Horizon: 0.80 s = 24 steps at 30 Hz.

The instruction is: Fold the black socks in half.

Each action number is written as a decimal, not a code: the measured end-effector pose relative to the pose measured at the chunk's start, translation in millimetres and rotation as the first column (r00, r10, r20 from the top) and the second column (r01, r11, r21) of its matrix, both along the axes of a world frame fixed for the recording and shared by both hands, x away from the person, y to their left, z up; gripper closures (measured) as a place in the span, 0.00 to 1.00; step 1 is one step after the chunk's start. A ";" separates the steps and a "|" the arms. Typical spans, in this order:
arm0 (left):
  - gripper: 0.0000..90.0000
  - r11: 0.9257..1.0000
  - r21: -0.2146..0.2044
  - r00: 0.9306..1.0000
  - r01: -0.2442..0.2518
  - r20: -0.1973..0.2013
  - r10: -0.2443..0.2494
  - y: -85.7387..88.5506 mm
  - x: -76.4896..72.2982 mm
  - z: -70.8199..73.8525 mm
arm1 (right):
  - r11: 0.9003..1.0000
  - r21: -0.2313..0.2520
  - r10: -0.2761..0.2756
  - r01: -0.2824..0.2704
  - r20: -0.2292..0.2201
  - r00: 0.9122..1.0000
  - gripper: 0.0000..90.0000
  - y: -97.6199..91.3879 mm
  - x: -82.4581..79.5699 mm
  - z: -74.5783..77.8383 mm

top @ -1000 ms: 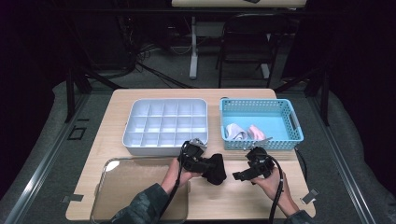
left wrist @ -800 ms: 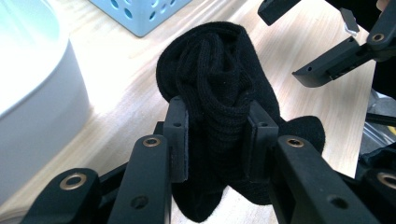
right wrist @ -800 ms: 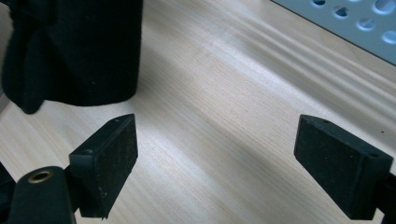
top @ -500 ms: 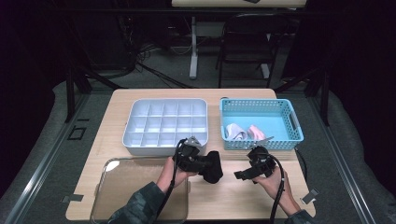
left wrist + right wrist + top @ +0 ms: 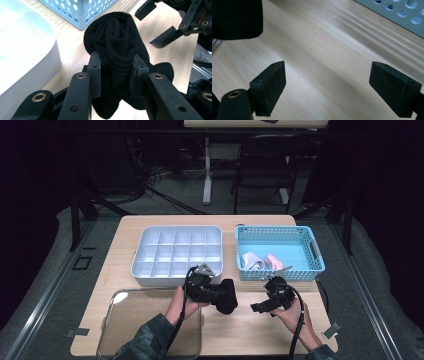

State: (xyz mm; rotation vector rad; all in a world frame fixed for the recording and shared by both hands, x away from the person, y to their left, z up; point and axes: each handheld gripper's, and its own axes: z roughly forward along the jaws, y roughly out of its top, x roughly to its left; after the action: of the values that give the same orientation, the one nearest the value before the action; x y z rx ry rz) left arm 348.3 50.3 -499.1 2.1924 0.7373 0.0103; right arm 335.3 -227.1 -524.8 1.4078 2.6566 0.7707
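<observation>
A rolled black sock (image 5: 227, 297) hangs just above the wooden table (image 5: 250, 335), between the two hands. My left gripper (image 5: 216, 293) is shut on it; in the left gripper view both pads (image 5: 95, 72) press into the sock (image 5: 117, 42) from either side. My right gripper (image 5: 258, 307) sits a short way to the right of the sock, open, with bare wood between its fingers (image 5: 272, 85). It also shows in the left gripper view, where the right gripper (image 5: 156, 23) stands beyond the sock. A corner of the sock (image 5: 237, 17) reaches into the right gripper view at top left.
A white compartment tray (image 5: 177, 252) stands behind the left hand. A blue perforated basket (image 5: 280, 232) at the right holds pale folded cloths (image 5: 260, 261). A clear glass dish (image 5: 120, 320) lies at the table's front left under the left forearm.
My left gripper has risen a little with the black sock in it. The right gripper has kept still and open.
</observation>
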 end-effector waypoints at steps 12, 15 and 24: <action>0.75 1.000 -0.028 1.000 -0.007 0.005 0.007 6.6 4.5 12.3 | 1.000 0.008 -0.019 0.018 0.005 1.000 0.15 -3.7 0.9 -1.1; 0.75 1.000 -0.028 1.000 -0.009 0.016 0.009 8.1 6.1 18.5 | 1.000 0.009 -0.015 0.015 0.000 1.000 0.15 -4.7 0.9 -2.6; 0.75 0.998 -0.052 0.997 -0.044 0.056 0.047 18.6 17.3 41.1 | 1.000 0.003 -0.006 0.006 -0.001 1.000 0.15 -5.0 0.9 -1.2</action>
State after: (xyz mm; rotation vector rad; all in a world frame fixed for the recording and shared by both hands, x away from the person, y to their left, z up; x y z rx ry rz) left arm 365.6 68.9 -458.0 2.1177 0.7472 0.0762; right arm 336.1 -232.1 -526.0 1.4164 2.6513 0.7737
